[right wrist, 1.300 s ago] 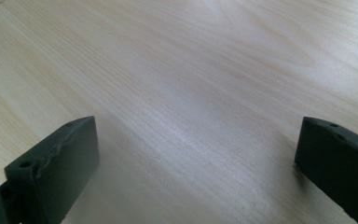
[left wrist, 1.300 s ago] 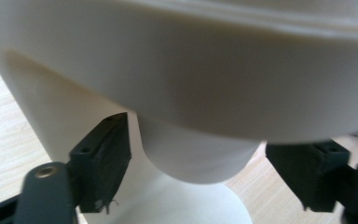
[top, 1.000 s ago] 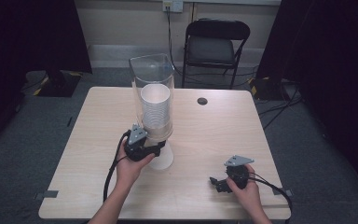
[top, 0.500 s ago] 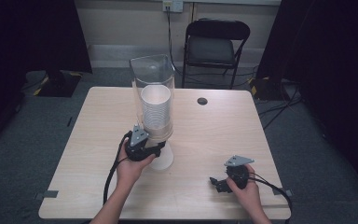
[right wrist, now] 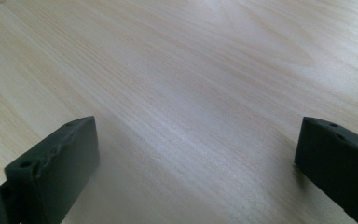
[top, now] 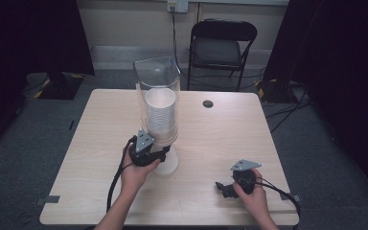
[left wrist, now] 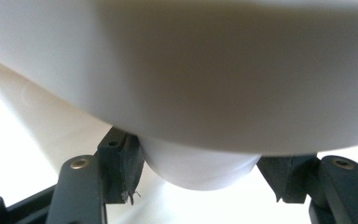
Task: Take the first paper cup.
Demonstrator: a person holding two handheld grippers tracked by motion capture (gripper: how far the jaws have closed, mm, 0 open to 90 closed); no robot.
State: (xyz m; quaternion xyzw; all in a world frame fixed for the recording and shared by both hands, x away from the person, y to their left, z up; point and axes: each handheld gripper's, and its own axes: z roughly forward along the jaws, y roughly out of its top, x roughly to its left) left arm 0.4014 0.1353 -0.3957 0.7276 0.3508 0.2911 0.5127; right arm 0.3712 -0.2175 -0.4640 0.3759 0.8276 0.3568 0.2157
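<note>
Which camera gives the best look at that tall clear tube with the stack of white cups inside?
The high view: it takes in the whole clear tube, the cup stack and the left gripper at its base. The left gripper view is so close that it gives just a blurred white cup bottom between the pads. The right gripper view looks at bare table.

White cup (left wrist: 200, 168) blurred, its top hidden by dispenser rim (left wrist: 214, 70)

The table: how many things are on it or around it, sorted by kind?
Cup dispensers: 1
Cup stacks: 1
Tongs (left, right): 2
Chairs: 1
Tables: 1
Total: 6
</note>
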